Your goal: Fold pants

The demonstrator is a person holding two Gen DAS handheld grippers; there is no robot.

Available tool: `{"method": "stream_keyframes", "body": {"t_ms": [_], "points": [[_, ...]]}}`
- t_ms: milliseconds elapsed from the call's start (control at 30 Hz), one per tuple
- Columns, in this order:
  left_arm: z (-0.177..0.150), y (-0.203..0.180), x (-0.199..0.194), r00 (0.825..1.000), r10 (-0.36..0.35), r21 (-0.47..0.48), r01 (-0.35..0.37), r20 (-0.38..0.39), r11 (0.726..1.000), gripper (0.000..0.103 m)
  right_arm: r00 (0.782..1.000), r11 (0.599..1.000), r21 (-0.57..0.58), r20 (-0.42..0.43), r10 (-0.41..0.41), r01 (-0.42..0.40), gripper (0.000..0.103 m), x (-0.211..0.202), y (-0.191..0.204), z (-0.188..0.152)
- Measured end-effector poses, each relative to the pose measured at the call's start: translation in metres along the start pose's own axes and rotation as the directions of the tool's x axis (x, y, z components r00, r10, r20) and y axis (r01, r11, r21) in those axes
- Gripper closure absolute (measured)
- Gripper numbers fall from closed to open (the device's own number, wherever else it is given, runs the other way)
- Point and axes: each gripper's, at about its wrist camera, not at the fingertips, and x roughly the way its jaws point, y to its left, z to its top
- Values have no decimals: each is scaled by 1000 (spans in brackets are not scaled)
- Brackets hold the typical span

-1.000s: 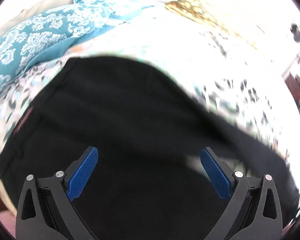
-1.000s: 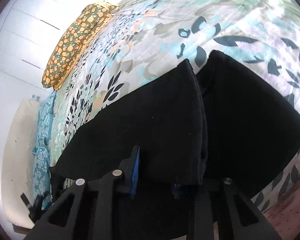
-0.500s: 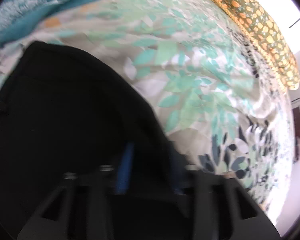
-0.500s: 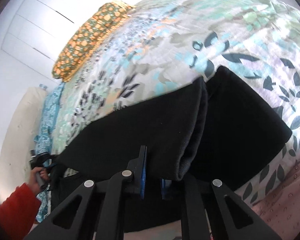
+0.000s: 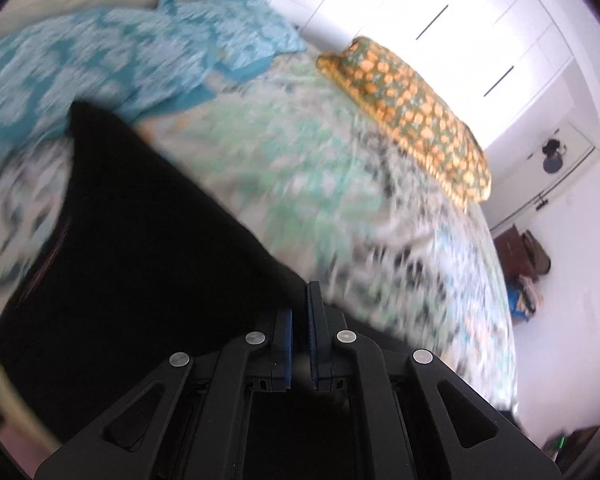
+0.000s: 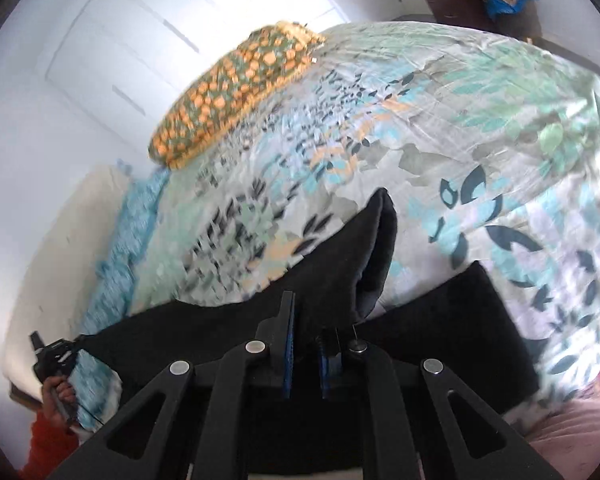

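Both grippers, left gripper (image 5: 300,320) and right gripper (image 6: 306,344), pinch black pants (image 6: 340,264).

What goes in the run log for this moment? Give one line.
phase: fold lift | left gripper: shut on pants | right gripper: shut on pants | surface: bed

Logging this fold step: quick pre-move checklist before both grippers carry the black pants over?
1. Left gripper pinching the black fabric pants: ok, jaws nearly closed on the edge.
2. Right gripper gripping pants: ok, a fold bunches up between its fingers.
3. Cloth lifted off the floral bedsheet: ok at the right grip; left view too blurred, cannot tell.
4. Landing area free: ok, orange patterned pillow lies far off.
5. Edges aligned: cannot tell.
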Motion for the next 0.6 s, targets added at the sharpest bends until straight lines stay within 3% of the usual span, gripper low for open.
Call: {"method": "stream_keyframes", "body": {"t_ms": [133,233,400,533,600], "points": [[-100,56,10,984,90,-86,-104,-152,991,98,978,991,28,-166,-127,133,93,25,-28,-24],[-130,75,21,979,95,-150,-123,-182,981,98,961,982,61,-224,-160,178,93,35,-49,-38],[-124,72,26,986,71,-134,-91,-150,987,98,961,983,68,-229,-153,172,89,37,-52,-39],[-119,81,33,989,26,-195,-54,-142,979,97,976,980,161,-197,-88,121,65,34,-62,-40],[-120,85,35,989,32,-216,-63,-142,974,87,979,979,171,-186,-78,111,64,31,-64,-40]]}}
